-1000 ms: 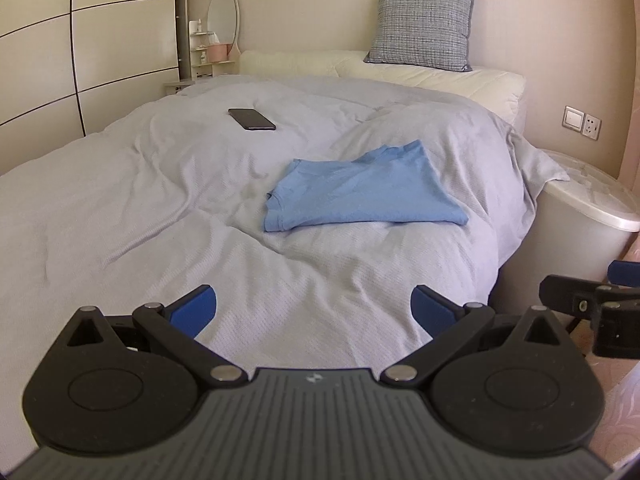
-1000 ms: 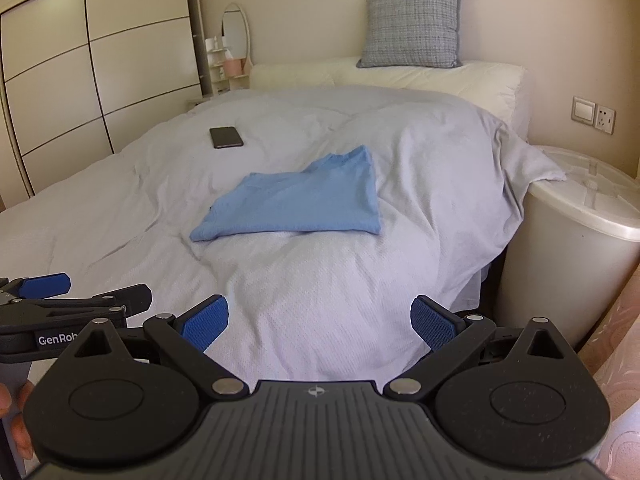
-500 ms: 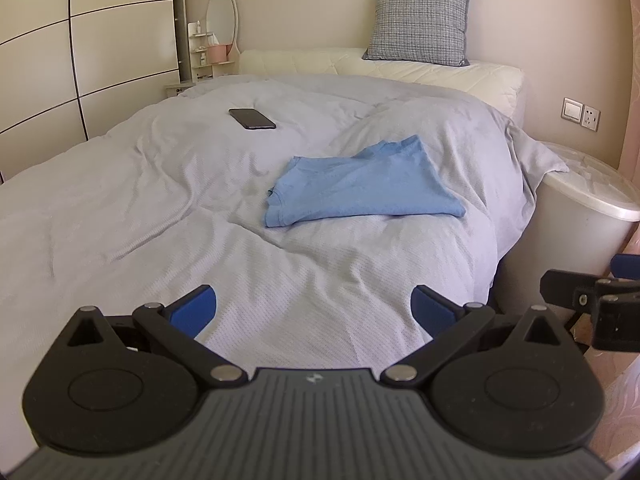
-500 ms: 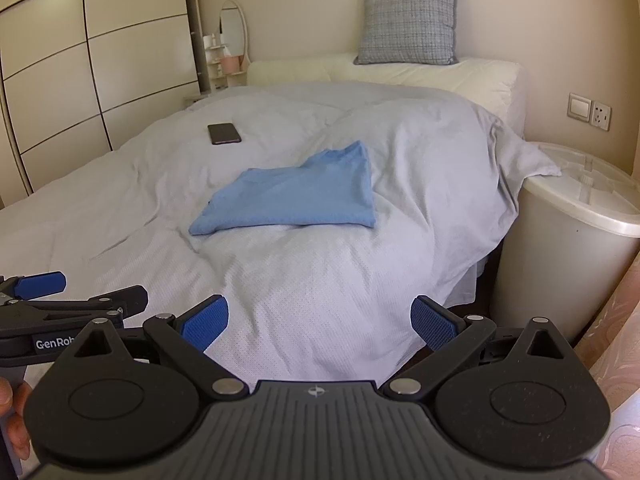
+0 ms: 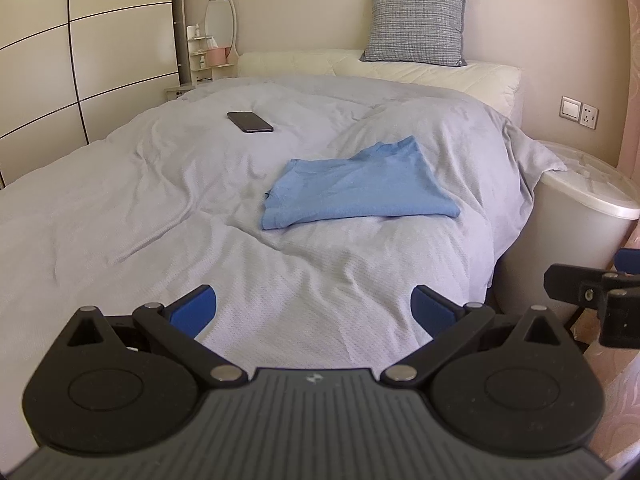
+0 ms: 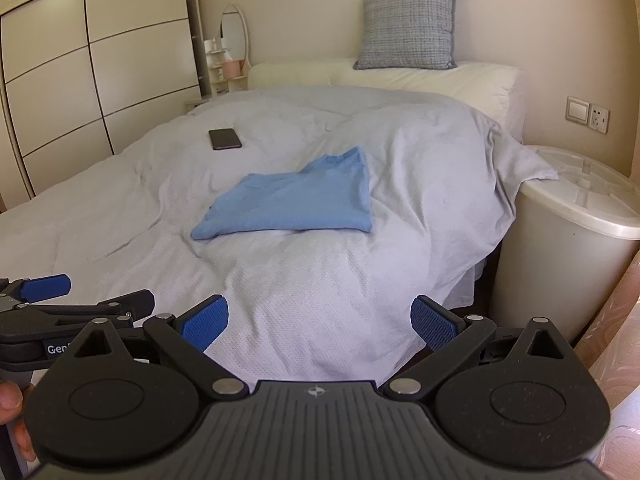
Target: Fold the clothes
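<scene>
the left tongs, blue-padded and spread wide with nothing between them, hang over the near edge of a bed with a rumpled pale grey cover, on which a folded light blue shirt lies well apart from a black phone.

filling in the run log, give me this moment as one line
phase: pre-grasp | left gripper: open, empty | right gripper: open, empty | blue shirt: lying folded on bed, untouched | phone: beyond shirt
</scene>
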The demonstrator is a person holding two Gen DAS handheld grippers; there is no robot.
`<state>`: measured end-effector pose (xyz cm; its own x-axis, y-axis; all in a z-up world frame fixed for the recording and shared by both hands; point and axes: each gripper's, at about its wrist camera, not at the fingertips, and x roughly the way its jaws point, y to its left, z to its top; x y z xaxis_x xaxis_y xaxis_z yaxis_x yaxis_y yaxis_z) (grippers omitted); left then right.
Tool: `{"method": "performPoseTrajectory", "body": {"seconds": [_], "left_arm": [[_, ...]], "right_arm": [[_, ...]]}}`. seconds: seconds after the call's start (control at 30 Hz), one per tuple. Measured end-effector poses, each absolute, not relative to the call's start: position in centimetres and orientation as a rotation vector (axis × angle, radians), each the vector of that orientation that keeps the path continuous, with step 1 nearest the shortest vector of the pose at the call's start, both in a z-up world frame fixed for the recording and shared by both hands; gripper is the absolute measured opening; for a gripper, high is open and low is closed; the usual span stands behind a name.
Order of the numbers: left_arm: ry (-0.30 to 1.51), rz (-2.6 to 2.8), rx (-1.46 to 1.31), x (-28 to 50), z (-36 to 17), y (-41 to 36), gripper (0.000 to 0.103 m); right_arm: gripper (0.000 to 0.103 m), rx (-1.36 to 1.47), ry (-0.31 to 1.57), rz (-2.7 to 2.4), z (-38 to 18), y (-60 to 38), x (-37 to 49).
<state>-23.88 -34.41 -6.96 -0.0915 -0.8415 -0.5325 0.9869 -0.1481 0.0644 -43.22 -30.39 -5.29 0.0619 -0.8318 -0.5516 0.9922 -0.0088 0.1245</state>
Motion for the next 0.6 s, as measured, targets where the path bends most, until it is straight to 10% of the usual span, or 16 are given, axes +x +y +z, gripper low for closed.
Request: {"method": "performPoseTrajectory", "body": {"seconds": [0.6], "left_arm": [[0.341,-1.64,0.52,-23.67,-6.26,-34.01,0.102]], "right_arm": [[0.1,0.535,0.368,-1.487,-4.16,-29.88,-43.04]]}}
